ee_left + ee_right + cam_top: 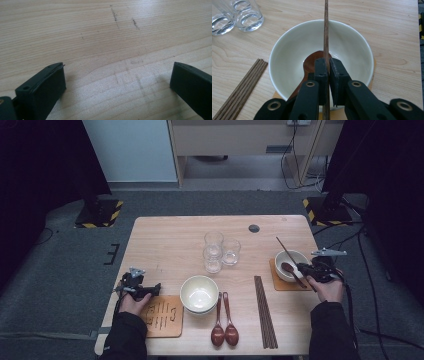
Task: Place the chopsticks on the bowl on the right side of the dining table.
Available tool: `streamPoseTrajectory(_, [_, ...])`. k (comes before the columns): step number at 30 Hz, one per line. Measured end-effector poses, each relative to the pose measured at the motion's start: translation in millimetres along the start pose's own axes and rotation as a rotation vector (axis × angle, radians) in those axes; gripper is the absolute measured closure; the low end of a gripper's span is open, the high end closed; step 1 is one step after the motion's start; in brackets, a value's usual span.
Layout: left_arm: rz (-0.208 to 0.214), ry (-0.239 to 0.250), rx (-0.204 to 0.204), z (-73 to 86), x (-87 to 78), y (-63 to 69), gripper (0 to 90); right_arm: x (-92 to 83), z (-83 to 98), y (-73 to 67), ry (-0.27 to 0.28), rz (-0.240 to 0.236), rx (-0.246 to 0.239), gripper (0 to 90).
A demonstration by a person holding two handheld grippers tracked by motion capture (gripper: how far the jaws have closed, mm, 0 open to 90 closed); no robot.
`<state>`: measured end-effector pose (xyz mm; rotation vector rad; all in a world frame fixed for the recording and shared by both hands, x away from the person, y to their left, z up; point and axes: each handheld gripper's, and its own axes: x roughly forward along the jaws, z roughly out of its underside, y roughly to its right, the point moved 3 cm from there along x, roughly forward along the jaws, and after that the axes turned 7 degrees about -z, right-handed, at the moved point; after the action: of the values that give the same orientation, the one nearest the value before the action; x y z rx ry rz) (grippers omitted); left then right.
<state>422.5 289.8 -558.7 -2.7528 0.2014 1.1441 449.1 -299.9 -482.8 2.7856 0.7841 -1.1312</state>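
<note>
Right gripper [327, 75] clamped on a single chopstick [326, 30] over the bowl [287, 50] on the coaster [276, 282] (spoon [312, 61] already inside), so lower gently, rest the tip on the rim, then release; left gripper [117, 82] idle, jaws wide, holding nothing.

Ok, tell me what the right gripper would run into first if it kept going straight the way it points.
The right gripper, shut on a chopstick, points down into the white bowl. Going straight on, it would probably meet the brown spoon lying in that bowl first, then the bowl's inner wall; depth is hard to judge.
</note>
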Motion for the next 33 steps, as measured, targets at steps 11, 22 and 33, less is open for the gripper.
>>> streamPoseTrajectory(11, [0.000, 0.000, 0.000, 0.0, 0.0, 0.0, 0.0, -10.5, -2.5, -1.0, 0.056, -0.010, 0.003, 70.0])
streamPoseTrajectory(22, [0.000, 0.000, 0.000, 0.0, 0.0, 0.0, 0.0, -41.9, -4.3, -11.9, 0.150, 0.000, 0.020, 53.5])
streamPoseTrajectory(33, [0.000, 0.000, 0.000, 0.0, 0.0, 0.0, 0.0, -65.3, -5.8, -43.4, 0.201, -0.020, -0.025, 47.4])
